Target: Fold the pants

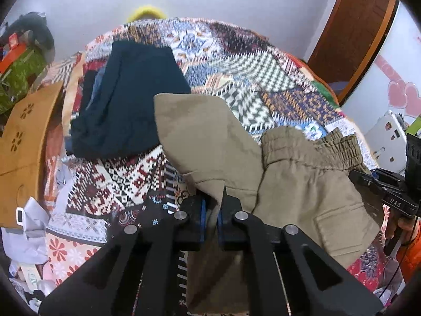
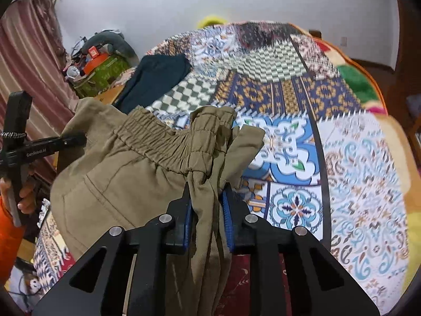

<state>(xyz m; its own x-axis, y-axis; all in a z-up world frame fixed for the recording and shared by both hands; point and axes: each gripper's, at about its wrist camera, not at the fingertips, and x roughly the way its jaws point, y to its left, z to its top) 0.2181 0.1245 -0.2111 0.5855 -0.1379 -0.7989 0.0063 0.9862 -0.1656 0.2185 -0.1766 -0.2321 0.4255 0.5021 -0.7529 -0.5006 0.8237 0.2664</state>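
Observation:
Khaki pants [image 1: 289, 184] with an elastic waistband [image 2: 163, 142] hang lifted over a patterned bedspread. My left gripper [image 1: 211, 202] is shut on a thin fold of the khaki fabric near one side of the waist. My right gripper [image 2: 206, 197] is shut on a bunched thick fold of the pants [image 2: 205, 210] just below the waistband's other end. Each wrist view shows the other gripper at its edge, held by a hand: the right gripper [image 1: 389, 192] and the left gripper [image 2: 31, 150]. The cloth sags between them, a back pocket [image 1: 339, 226] showing.
A dark navy garment [image 1: 126, 105] lies on the bedspread [image 2: 289, 92] beyond the pants. A brown cardboard piece [image 1: 23, 137] and clutter sit at the left. A green box with an orange lid [image 2: 102, 63] stands by the curtain. A wooden door [image 1: 363, 26] is at the far right.

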